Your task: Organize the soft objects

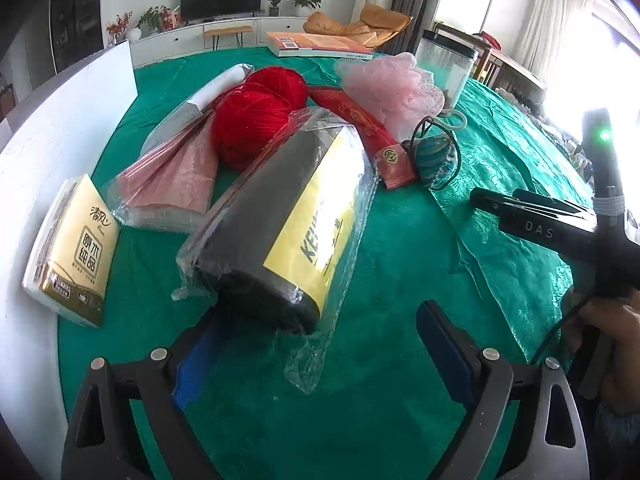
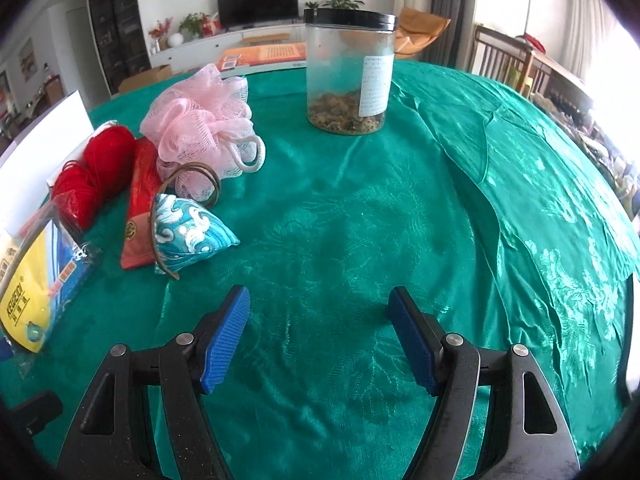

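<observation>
In the left wrist view a black roll with a yellow label (image 1: 280,232), wrapped in clear plastic, lies on the green tablecloth (image 1: 400,280). My left gripper (image 1: 320,344) is open, and the roll's near end sits just ahead of its blue pads. Behind the roll lie red yarn balls (image 1: 256,120), a bagged pink cloth (image 1: 172,184), a tissue pack (image 1: 76,248), a pink bath pouf (image 1: 388,88), a red pouch (image 1: 360,124) and a blue wave-patterned sachet (image 1: 436,156). My right gripper (image 2: 320,332) is open over bare cloth, right of the sachet (image 2: 192,232) and pouf (image 2: 200,120).
A clear jar with a black lid (image 2: 348,76) stands at the back of the table. An orange book (image 1: 316,44) lies at the far edge. A white board (image 1: 60,140) borders the left side. The right gripper's body (image 1: 540,224) and a hand (image 1: 616,328) are at the right.
</observation>
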The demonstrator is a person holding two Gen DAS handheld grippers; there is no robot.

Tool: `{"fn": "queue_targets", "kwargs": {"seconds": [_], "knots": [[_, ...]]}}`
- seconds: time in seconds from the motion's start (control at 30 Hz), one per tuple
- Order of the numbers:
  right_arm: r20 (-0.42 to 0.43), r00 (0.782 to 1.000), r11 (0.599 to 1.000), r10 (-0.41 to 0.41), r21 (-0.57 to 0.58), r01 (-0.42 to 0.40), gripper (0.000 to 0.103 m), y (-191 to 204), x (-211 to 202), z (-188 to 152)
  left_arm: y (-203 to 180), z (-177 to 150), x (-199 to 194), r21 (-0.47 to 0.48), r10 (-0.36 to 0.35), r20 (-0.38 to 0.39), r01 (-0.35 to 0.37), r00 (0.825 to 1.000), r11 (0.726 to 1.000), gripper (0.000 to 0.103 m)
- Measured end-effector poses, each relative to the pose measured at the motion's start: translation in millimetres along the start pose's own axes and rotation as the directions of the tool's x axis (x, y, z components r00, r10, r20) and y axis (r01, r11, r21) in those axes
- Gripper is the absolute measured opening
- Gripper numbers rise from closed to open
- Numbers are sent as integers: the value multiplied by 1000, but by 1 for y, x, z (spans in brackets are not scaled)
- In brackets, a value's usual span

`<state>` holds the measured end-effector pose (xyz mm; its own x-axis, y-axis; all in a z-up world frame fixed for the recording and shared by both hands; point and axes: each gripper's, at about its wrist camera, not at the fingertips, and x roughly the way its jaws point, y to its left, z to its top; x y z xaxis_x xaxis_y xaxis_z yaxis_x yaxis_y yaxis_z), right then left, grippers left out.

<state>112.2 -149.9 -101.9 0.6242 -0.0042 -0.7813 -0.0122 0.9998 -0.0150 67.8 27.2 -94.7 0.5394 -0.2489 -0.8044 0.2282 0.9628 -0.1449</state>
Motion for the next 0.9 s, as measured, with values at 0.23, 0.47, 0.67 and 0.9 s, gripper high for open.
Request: {"fn": "queue_targets", "kwargs": {"seconds": [0.23,0.47,0.67,0.9], "knots": [[-6,1000,1000,3,22,-3,80,-3,1,-1,7,14,19,-3,24,39,-24,999,1000,100],[-15,1000,1000,6,18,-6,87,-3,4,1,-8,15,28,82,102,17,-104,995,991,103],[-16,1000,1000,8,19,-7,88,-3,4,2,-7,15,28,82,102,18,-103,995,991,103],[-16,1000,1000,8,19,-7,88,-3,3,2,-7,15,28,82,102,18,-103,995,991,103]]}}
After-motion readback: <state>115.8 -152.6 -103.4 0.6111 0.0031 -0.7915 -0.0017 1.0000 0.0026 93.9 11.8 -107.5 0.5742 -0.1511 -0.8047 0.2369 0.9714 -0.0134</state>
